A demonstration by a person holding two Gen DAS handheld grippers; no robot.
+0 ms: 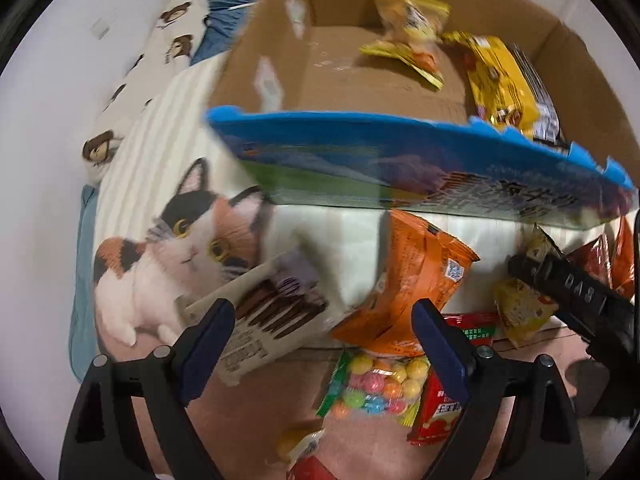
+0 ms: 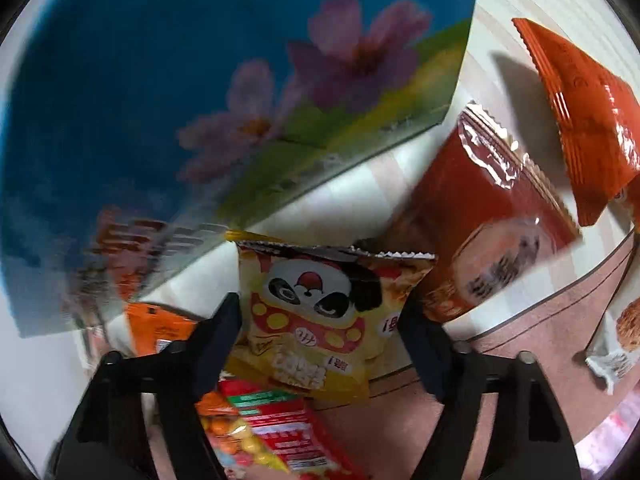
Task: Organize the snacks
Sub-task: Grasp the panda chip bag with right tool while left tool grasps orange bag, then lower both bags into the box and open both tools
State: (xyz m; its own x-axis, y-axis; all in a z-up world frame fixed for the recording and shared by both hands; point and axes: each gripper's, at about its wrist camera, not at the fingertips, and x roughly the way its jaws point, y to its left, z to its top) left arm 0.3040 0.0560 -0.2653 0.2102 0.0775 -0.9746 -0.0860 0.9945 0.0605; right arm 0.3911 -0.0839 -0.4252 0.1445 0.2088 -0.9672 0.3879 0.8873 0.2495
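Observation:
A large blue flowered snack bag is in mid-air, blurred, in front of an open cardboard box that holds two yellow packets. It also fills the upper left of the right wrist view. My left gripper is open and empty above an orange bag and a candy-ball bag. My right gripper is open, its fingers on either side of a yellow panda packet; contact cannot be told.
A beige chocolate-stick box lies on a cat-print blanket. Red packets, an orange bag and a red box lie around. The right gripper's body shows at the right edge.

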